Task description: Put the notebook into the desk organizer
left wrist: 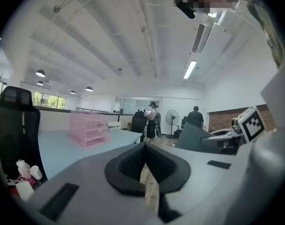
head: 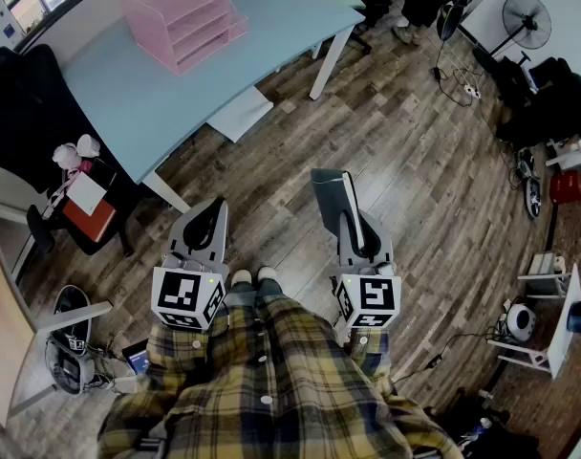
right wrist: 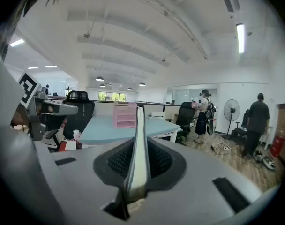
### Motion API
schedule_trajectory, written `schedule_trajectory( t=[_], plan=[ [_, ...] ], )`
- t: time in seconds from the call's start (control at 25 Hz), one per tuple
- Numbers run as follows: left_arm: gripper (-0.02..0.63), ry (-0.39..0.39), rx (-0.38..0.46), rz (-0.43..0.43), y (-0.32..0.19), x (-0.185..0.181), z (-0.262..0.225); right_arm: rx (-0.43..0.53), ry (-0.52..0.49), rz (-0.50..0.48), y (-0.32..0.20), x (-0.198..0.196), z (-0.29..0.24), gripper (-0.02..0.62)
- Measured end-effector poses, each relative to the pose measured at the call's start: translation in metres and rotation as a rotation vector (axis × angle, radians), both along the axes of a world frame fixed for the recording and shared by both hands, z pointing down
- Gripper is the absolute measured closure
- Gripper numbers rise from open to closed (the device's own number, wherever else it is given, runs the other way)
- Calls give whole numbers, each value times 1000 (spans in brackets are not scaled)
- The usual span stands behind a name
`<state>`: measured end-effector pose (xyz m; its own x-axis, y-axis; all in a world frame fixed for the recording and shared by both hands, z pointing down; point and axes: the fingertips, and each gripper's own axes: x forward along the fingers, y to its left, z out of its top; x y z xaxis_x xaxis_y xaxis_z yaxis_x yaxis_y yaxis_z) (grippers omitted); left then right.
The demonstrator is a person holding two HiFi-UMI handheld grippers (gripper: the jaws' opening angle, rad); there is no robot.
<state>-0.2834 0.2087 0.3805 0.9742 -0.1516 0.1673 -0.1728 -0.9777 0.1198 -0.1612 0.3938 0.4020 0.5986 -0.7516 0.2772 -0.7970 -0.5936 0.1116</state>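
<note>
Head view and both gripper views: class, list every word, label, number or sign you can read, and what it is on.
No words, numbers or brands are readable in any view.
The black-and-white square markers on the left hand-held gripper and right hand-held gripper: coded patterns, not text.
The grey notebook and the pink plastic desk organizer: no print visible.

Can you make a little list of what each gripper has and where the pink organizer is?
left gripper: shut, nothing in it
right gripper: shut on the notebook
notebook: gray, thin, held on its edge above the wooden floor
desk organizer: pink, stands on the light blue table, ahead of both grippers
person: plaid shirt, stands on the floor, away from the table
job so far: notebook not yet in the organizer
</note>
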Motion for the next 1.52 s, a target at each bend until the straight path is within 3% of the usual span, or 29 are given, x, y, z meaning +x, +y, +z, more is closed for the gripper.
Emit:
schedule_trajectory(
  t=[0.68,1.04,1.52],
  plan=[
    [614,-1,20,-64,9,35,-4,42,-25,-57,10,41,1,535],
    [614,2,-1,-46,-42,92,15,20,-29,-42,-39,94,16,535],
    [614,16,-4,20,-134,181,5,23,-23,5,-127,169,5,535]
  ],
)
